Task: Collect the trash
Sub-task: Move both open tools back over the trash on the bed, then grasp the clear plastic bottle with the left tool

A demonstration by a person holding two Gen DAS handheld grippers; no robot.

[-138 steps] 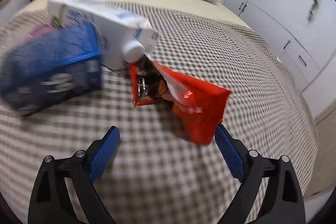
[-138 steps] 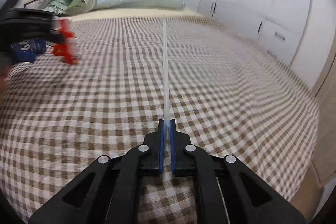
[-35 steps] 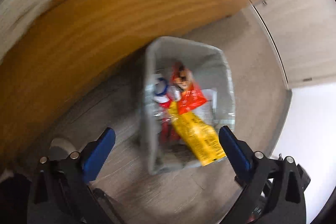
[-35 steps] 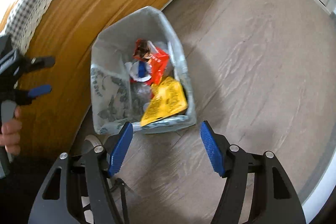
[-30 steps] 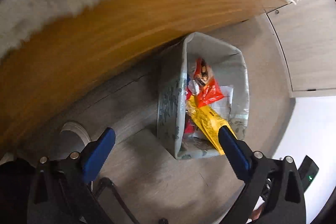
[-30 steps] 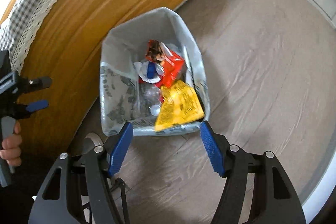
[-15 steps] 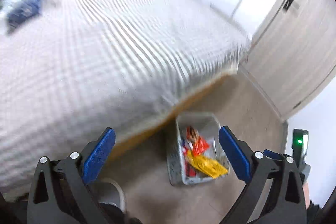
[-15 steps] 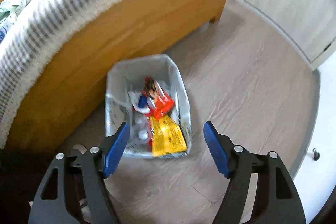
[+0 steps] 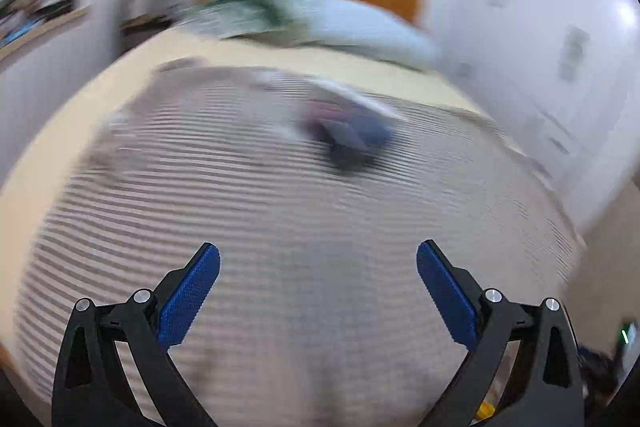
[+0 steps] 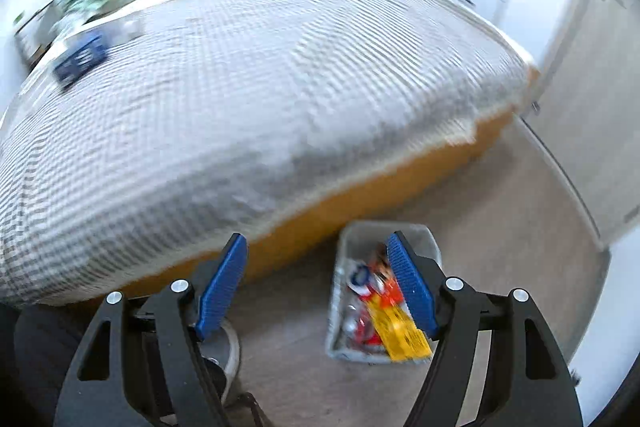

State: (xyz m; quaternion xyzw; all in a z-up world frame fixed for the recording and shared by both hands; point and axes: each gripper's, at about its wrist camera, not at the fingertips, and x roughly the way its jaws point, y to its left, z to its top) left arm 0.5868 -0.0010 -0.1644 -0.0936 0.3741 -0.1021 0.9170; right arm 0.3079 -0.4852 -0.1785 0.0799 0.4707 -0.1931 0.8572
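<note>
Both tools are empty with their jaws spread wide: the left tool [image 9: 318,291] points across the bed [image 9: 280,219], and the right tool [image 10: 316,283] hangs over the floor at the bed's foot, above the trash bin [image 10: 344,345].

What is left to collect sits far up the bed. From the left wrist I see a dark blue packet [image 9: 352,137], badly smeared by motion, with what looks like a white carton [image 9: 340,93] just behind it toward the pillows. The right wrist shows the same blue packet near the bed's left edge, with the pale carton touching or just beside it; I cannot tell which.

I judge the step in hand to be the left tool's reach for the blue packet. To do it well I would:
- slow the swing so the view sharpens before committing;
- come in low, jaws straddling a short edge of the packet;
- pinch the packet alone, not the checked cover under it;
- keep clear of the carton so it doesn't get shoved further off.

The bin already holds a yellow wrapper [image 10: 400,331] and a red wrapper [image 10: 386,285], so a drop there should be simple.

There are pale marks on the blue packet and print on the yellow wrapper, but nothing I can read.
</note>
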